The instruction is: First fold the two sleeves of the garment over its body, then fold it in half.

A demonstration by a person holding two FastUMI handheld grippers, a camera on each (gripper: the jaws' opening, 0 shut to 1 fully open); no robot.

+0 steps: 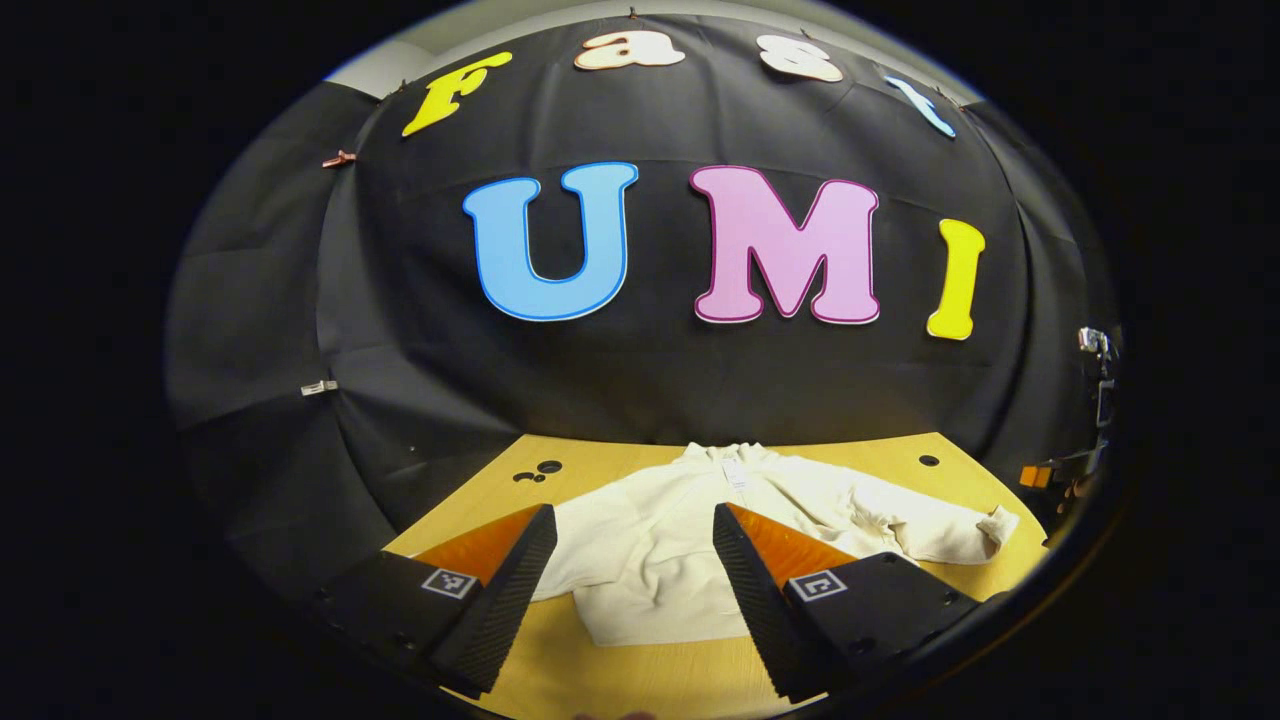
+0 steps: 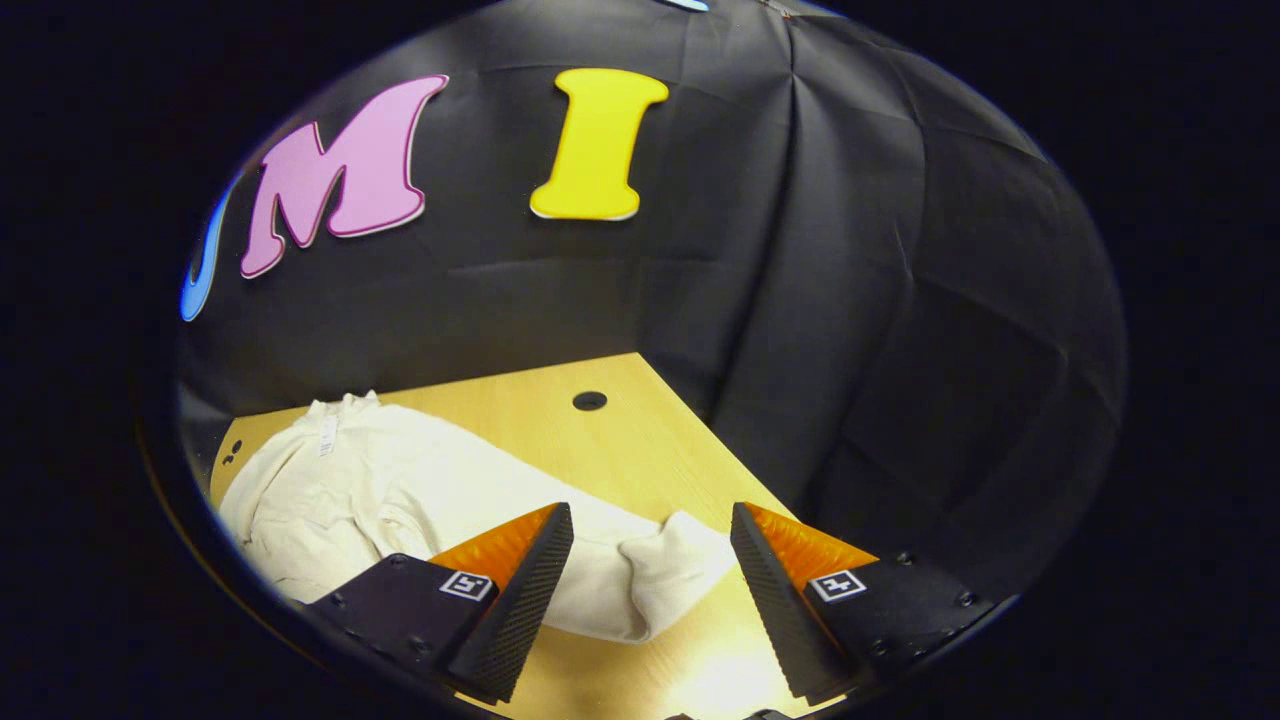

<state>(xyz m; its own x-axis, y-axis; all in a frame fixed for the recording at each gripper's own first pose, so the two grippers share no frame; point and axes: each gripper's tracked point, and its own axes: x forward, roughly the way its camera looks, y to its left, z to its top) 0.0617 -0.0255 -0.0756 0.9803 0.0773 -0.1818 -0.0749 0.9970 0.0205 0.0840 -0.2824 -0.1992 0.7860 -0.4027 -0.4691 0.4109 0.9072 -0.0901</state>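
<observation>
Wooden table (image 1: 900,460) backed by black cloth | cream garment (image 1: 650,550) laid flat, one sleeve (image 2: 600,570) outstretched | left gripper (image 1: 630,590) jaws spread above body | right gripper (image 2: 650,600) jaws spread around cuff (image 2: 680,560), nothing pinched

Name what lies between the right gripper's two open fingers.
The sleeve cuff of the cream garment, lying on the wooden table, seen in the right gripper view.

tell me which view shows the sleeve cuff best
The right gripper view: the cuff lies on the table right between the open fingers of the right gripper, large and close. In the left gripper view the same cuff is small, far off near the edge of the picture, at the end of the spread sleeve.
</observation>
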